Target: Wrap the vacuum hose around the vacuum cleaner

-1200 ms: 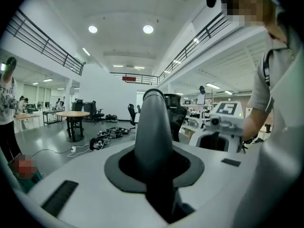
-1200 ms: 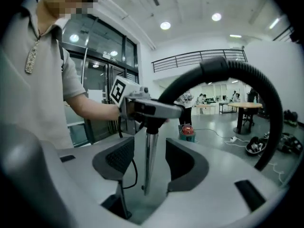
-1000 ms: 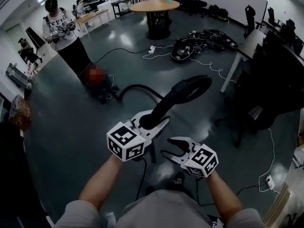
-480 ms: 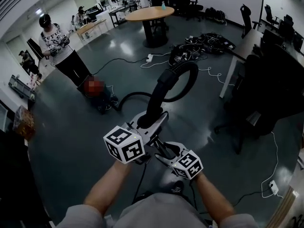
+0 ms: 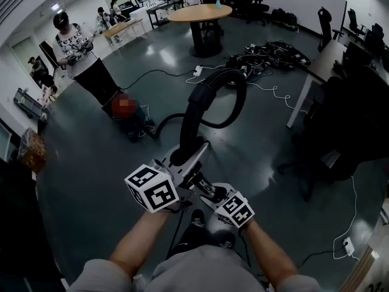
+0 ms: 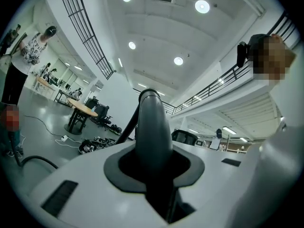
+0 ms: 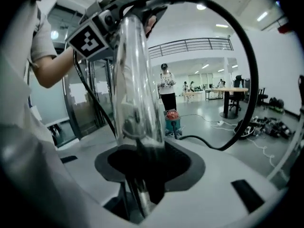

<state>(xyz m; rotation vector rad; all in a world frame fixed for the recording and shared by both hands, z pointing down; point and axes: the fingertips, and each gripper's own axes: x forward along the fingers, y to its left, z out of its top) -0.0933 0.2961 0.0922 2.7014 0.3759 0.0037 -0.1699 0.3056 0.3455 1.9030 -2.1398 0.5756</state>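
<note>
**Head view.** Surroundings: round table (image 5: 199, 12), standing person (image 5: 78, 44), cable heap (image 5: 270, 50) on the floor, dark chairs (image 5: 349, 114) at right. Vacuum cleaner (image 5: 132, 125): on the floor well ahead, near the person. Vacuum hose (image 5: 206, 99): black, arching up from the cleaner in one open loop, not around it. Left gripper (image 5: 188, 157): at the hose's rigid end. Right gripper (image 5: 199, 184): just beneath.

**Left gripper view.** Left gripper (image 6: 154, 170): jaws clamped on the vacuum hose (image 6: 152, 127), here a smooth black tube.

**Right gripper view.** Right gripper (image 7: 142, 175): jaws apart, just been closing, with a shiny wand (image 7: 135, 89) between them; no pressing seen. Vacuum cleaner (image 7: 172, 120): red-topped, far behind the wand.
</note>
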